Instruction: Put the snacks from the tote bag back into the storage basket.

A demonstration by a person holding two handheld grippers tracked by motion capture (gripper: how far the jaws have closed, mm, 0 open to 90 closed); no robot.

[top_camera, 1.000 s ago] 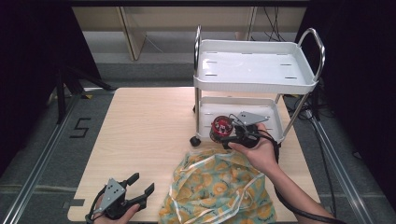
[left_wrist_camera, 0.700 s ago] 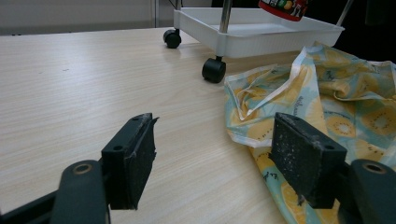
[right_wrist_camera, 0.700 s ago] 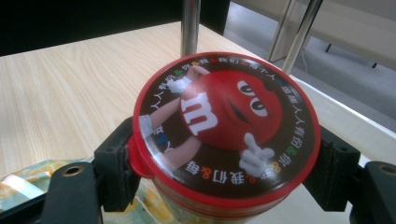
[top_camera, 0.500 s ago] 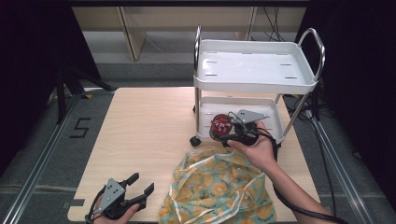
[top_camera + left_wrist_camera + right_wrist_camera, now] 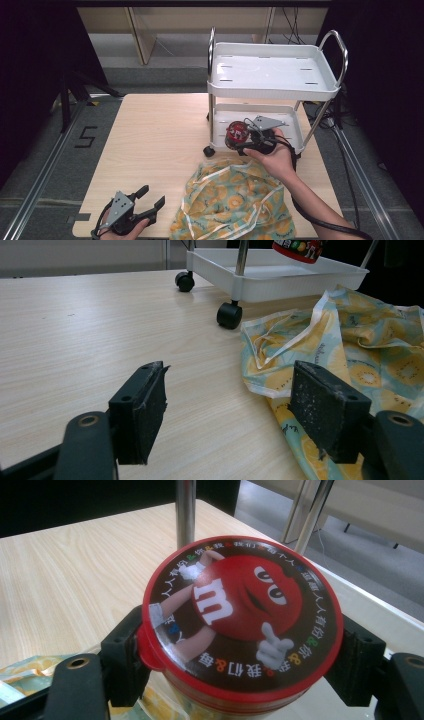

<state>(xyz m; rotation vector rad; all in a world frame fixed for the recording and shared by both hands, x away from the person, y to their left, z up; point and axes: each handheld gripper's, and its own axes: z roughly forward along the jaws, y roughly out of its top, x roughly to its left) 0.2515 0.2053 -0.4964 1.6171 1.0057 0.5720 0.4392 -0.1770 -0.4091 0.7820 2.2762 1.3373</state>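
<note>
- The right gripper (image 5: 248,141) has its two black jaws squeezed on a round candy tub (image 5: 236,135), one jaw on each side.
- The tub has a red lid (image 5: 242,616) with a red candy face and a white "m" on it.
- The tub is held up in the air at the near left edge of the bottom shelf of a white cart (image 5: 272,86).
- The cart stands on the far right part of the wooden table (image 5: 160,135).
- A yellow and green cloth bag (image 5: 235,205) lies crumpled on the table, just near the cart.
- The left gripper (image 5: 146,206) is at the near left edge of the table.
- Its jaws are wide apart and hold nothing.
- The bag is just to its right.
</note>
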